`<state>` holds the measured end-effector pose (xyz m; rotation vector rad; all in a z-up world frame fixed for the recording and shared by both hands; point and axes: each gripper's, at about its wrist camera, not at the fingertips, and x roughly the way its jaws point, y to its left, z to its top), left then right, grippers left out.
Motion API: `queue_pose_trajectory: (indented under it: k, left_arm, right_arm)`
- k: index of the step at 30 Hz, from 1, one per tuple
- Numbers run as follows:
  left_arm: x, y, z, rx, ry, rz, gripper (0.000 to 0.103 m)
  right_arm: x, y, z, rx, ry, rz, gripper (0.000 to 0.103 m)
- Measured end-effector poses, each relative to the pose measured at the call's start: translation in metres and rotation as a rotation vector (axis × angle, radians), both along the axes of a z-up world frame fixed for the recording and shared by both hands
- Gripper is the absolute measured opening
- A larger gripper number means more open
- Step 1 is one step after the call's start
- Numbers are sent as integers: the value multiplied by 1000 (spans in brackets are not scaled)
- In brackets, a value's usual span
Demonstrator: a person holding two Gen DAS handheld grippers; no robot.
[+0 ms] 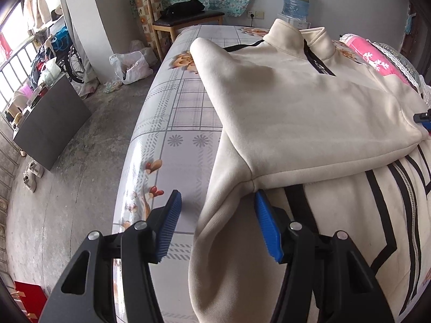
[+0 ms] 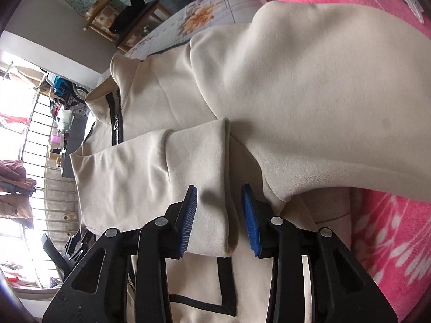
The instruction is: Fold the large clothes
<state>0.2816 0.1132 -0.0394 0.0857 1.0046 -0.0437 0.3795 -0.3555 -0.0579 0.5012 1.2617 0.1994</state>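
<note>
A cream zip-up jacket [image 1: 296, 102] with black trim lies on the bed, collar at the far end and one sleeve folded across the chest. My left gripper [image 1: 217, 193] is open at the jacket's near left shoulder. Its right pad rests against the armpit seam and its left finger [image 1: 169, 215] hangs over the bare sheet. The other sleeve [image 1: 215, 255] falls down toward the camera. My right gripper [image 2: 218, 188] is open over the folded sleeve's cuff [image 2: 215, 161], with the cuff edge loose between the pads. The right gripper's tip [image 1: 424, 117] also shows at the jacket's right edge.
The bed's edge [image 1: 140, 140] drops to a concrete floor on the left. A pink blanket [image 2: 390, 242] lies beside the jacket. A wooden chair [image 1: 186, 13], a water bottle [image 1: 296, 0], a plastic bag [image 1: 129, 67] and a grey cabinet [image 1: 51, 123] stand around the bed.
</note>
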Motion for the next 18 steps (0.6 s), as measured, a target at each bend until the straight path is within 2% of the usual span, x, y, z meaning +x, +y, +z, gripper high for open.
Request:
queue_pose_trajectory:
  k: [6, 8, 9, 10, 11, 13, 15, 18]
  left_arm:
    - [0, 0, -1, -2, -5, -7, 55]
    - [0, 1, -1, -9, -11, -8, 55]
    - [-1, 1, -1, -12, -15, -10, 55]
    - [-2, 2, -1, -19, -19, -13, 55]
    - [-4, 4, -1, -31, -24, -16, 55]
    - [-9, 8, 2, -70, -31, -25, 55]
    - [-17, 12, 6, -102, -41, -38, 55]
    - [-28, 17, 12, -137, -55, -46, 55]
  right_arm:
    - [2, 17, -2, -77, 35, 78, 35]
    - [2, 24, -1, -136, 45, 112, 24]
    - [2, 29, 0, -171, 52, 129, 9]
    - [1, 33, 2, -198, 54, 139, 3]
    - [0, 35, 8, -191, 50, 142, 3]
    - [-1, 43, 32, -150, 4, 146, 2]
    - [3, 59, 69, -67, -68, 164, 2]
    - [15, 119, 139, 20, -215, 247, 2]
